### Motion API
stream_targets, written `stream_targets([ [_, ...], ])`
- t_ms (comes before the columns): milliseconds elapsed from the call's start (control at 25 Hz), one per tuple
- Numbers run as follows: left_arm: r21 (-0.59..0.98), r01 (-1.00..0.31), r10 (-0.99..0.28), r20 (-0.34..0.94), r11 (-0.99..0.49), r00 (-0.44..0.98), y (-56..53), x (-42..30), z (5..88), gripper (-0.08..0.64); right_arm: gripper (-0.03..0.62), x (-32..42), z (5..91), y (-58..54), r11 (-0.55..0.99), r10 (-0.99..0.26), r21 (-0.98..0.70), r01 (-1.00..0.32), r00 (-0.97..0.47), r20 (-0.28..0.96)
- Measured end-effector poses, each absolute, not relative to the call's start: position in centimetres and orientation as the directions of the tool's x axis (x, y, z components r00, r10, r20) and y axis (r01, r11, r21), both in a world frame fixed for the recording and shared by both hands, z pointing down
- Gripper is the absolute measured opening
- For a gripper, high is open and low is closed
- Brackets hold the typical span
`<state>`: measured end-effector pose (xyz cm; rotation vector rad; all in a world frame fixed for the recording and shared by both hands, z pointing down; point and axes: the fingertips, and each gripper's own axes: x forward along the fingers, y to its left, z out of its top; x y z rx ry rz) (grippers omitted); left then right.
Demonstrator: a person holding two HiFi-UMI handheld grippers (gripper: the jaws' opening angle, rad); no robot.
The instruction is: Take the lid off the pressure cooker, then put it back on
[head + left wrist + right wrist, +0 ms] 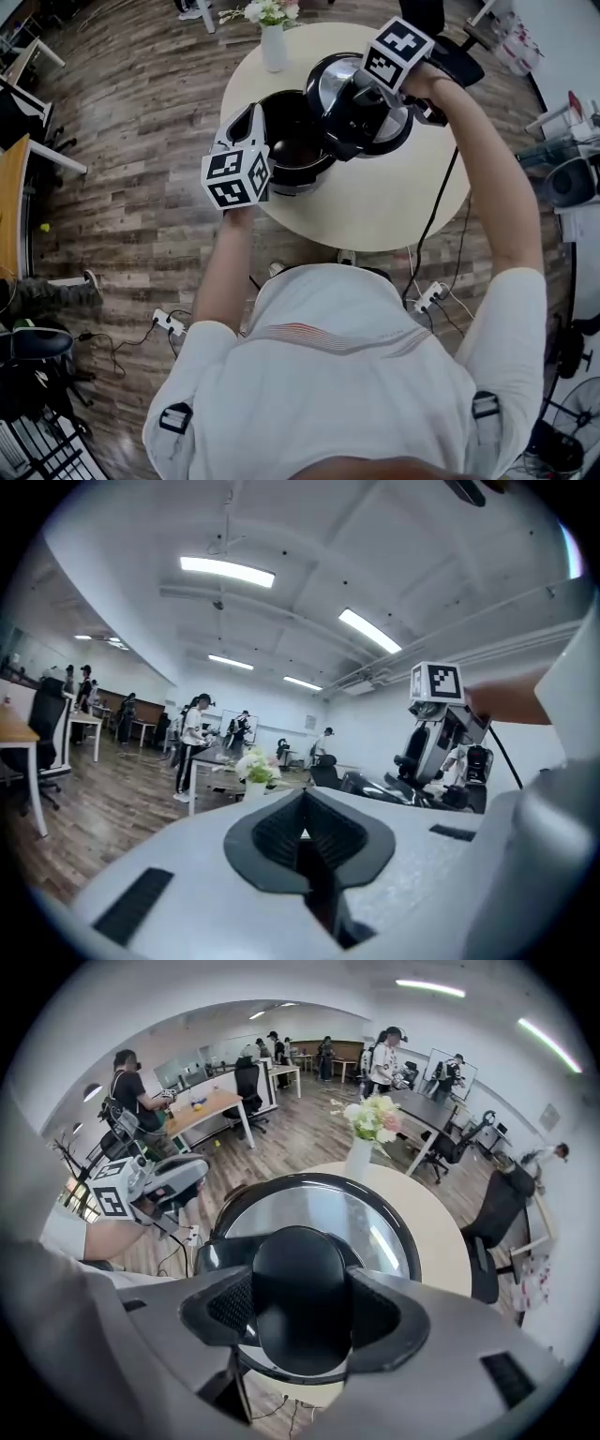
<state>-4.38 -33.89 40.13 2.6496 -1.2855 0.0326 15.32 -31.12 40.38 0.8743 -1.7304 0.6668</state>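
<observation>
White-shirted shoulders [337, 375] fill the bottom of the head view, and both bare forearms reach out over a round, pale beige worktop [394, 206]. From above, the black-and-steel cooker pot [295, 141] stands open with a dark inside. The round lid [330, 80], black-rimmed with a mirror-bright steel face, hangs tilted just to the pot's right, over the worktop; whether its edge touches the pot's rim I cannot tell.

That view hides the grip under the right gripper [361, 94]. The right gripper view shows it plainly: the right gripper [300, 1302] is clamped on the lid's glossy black oval knob [300, 1288], one dark ribbed pad on each side, with the lid's [319, 1213] silvery disc spread out below. A white vase of pale flowers [359, 1157] stands behind on the worktop.

Beside the pot's left rim, the left gripper [251, 114] holds nothing. The left gripper view shows its jaws [305, 836] pressed together and empty. It looks level across the office at ceiling lights and people standing at desks.
</observation>
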Motion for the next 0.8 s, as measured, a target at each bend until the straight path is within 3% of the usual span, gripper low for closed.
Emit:
stream_targets([
  [360, 0.060, -0.614, -0.612, 0.046, -0.787, 0.790, -29.3, 10.3, 35.6, 0.005, 0.290, 30.0, 43.3, -23.1, 0.387, -0.235, -0.010, -0.922, -0.109, 0.966],
  [800, 0.055, -0.564, -0.559, 0.084, -0.824, 0.825, -27.1, 15.2, 37.1, 0.006, 0.288, 35.6, 59.3, -16.3, 0.209, -0.134, -0.055, -0.976, -0.084, 0.987],
])
